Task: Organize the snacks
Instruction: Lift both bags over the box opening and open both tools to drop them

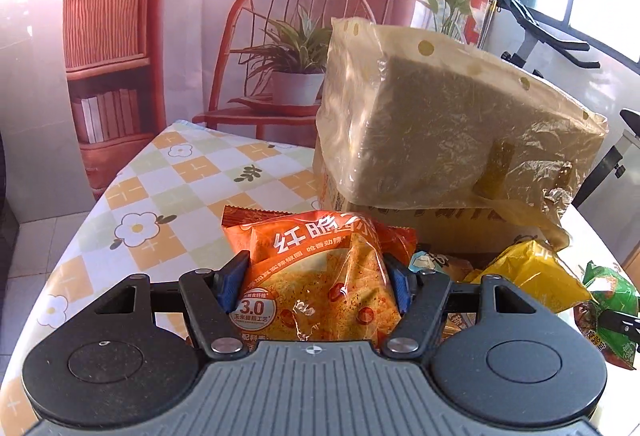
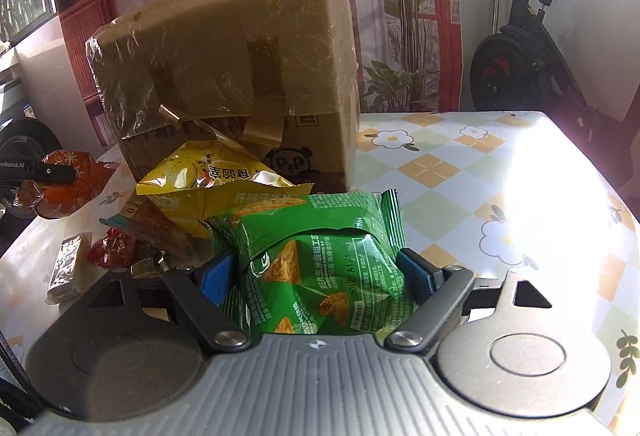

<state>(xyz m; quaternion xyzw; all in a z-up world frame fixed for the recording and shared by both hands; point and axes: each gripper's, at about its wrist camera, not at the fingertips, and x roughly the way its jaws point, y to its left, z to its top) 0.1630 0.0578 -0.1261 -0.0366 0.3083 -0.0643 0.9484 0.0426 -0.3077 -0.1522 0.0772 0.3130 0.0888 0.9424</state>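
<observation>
The left gripper (image 1: 316,282) is clamped on an orange bag (image 1: 320,276): both blue pads press into its sides and the film puckers between them. The right gripper (image 2: 320,276) likewise squeezes a green bag (image 2: 320,268), which bulges up between its pads. Neither bag seems to rest on the table (image 2: 480,172), though the bodies of the tools hide their undersides, so I cannot be sure.

What the coming move turns on is the box (image 1: 452,140). It stands ahead of both grippers at the far side of the table, plastic-wrapped on top (the wrap is taped down, so the top looks shut from here). From the left gripper it lies ahead and to the right; from the right gripper, ahead and slightly left. So each hand faces it from its own side, with the loose pile between them: a yellow bag (image 2: 212,172) leaning just in front of the box, and smaller packets beside it.

The orange bag is held across its width, its long axis pointing away towards the box; the green bag is gripped the same way. Neither hand is plainly nearer. Bare table lies left of the left gripper and right of the right one, likely the easier places to set each bag.
</observation>
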